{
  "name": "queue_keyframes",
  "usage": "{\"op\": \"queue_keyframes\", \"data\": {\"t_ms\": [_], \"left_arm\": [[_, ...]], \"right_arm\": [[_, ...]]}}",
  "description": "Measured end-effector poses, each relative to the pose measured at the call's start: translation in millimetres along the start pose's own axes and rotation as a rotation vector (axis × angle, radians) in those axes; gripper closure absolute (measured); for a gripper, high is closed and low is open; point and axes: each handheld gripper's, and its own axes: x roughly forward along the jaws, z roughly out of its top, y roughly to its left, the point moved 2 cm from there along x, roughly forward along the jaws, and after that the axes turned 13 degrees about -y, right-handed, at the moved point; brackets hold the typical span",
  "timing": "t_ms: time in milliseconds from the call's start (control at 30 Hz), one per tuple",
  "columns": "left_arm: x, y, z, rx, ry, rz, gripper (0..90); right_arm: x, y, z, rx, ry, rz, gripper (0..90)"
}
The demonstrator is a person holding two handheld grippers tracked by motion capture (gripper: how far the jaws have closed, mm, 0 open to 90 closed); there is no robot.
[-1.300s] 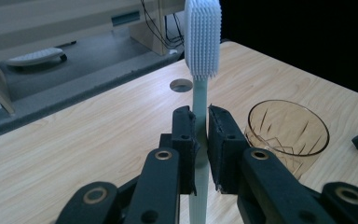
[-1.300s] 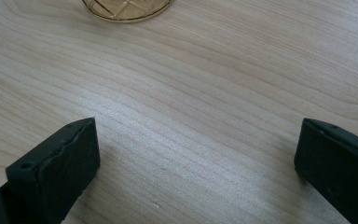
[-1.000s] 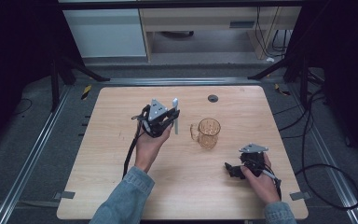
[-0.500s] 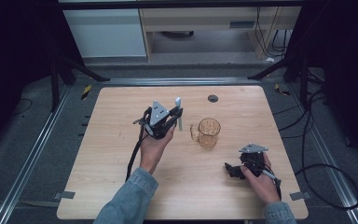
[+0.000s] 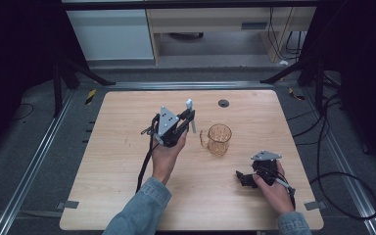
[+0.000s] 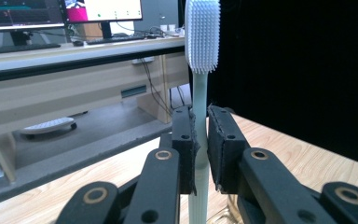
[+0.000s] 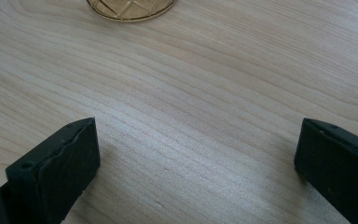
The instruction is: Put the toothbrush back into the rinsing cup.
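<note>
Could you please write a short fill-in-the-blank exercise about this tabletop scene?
1. The left gripper holds a ____ upright, bristles on top.
2. The amber glass mug stands on the wooden ____.
3. The right gripper rests near the table, with its jaws ____ and nothing between them.

Missing words: toothbrush; table; open
</note>
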Motion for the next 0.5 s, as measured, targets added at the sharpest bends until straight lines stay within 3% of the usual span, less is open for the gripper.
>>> {"op": "queue_keyframes", "data": {"t_ms": [33, 133, 500], "left_arm": [[0.5, -0.7, 0.7, 0.014, -0.01, 0.003, 80.8], [0.6, -2.4, 1.0, -0.019, -0.015, 0.002, 80.9], [0.5, -2.1, 3.8, -0.023, -0.054, 0.011, 80.8]], "right_arm": [[0.0, 0.0, 0.0, 0.0, 0.0, 0.0, 0.4], [0.0, 0.0, 0.0, -0.001, 0.0, 0.0, 0.4], [0.0, -0.1, 0.0, -0.001, 0.0, 0.0, 0.4]]}}
